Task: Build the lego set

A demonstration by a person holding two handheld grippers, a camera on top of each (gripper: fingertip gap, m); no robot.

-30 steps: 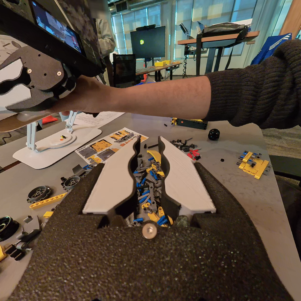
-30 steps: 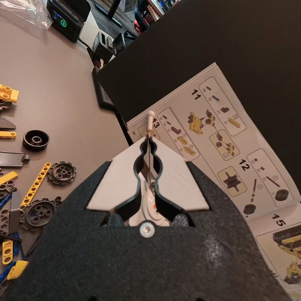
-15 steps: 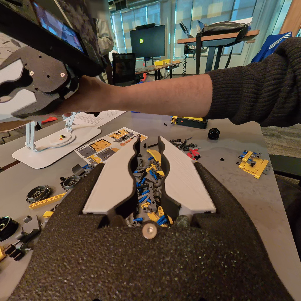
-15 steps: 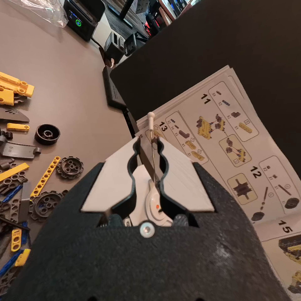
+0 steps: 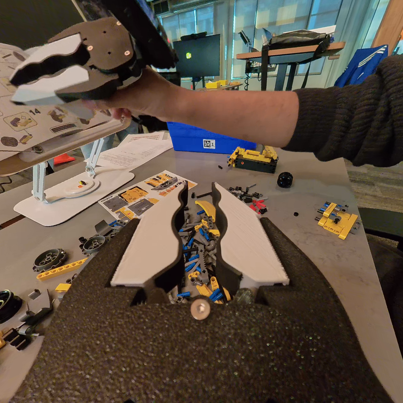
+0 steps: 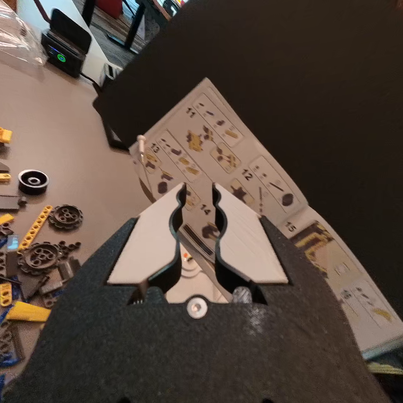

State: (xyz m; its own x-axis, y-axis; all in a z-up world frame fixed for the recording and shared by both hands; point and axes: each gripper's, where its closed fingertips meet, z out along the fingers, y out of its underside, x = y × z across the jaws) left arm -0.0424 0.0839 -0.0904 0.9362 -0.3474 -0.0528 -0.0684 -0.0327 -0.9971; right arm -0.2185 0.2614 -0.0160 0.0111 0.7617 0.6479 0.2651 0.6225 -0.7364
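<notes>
My left gripper [image 5: 200, 185] is open and empty, hovering over a pile of small blue, yellow and grey building parts [image 5: 200, 246] on the grey table [image 5: 316, 272]. My right gripper [image 6: 199, 185] is open and empty above an open instruction booklet [image 6: 218, 139]. The booklet rests on a tilted white stand [image 5: 72, 192]. A thin wire page holder with a white tip [image 6: 141, 142] stands at the booklet's left edge, left of my right fingers and apart from them. The left wrist view shows the right gripper [image 5: 15, 89] over the booklet [image 5: 19, 122], held by a hand with a dark sleeve.
A yellow and black assembly [image 5: 254, 159], a black wheel [image 5: 285, 179] and a blue bin [image 5: 192, 139] sit at the back. A small yellow assembly [image 5: 337, 220] lies right. A sticker sheet [image 5: 139, 196], gears [image 6: 65, 214] and a yellow beam [image 6: 36, 226] lie left. Across from one pair of fingers to the other is roughly 25 cm. To reach the small yellow assembly [image 5: 337, 220] in a straight line is about 25 cm for my left fingers, about 45 cm for my right.
My right gripper has opened and let go of the wire page holder, then shifted right over the booklet. My left gripper has stayed open over the pile.
</notes>
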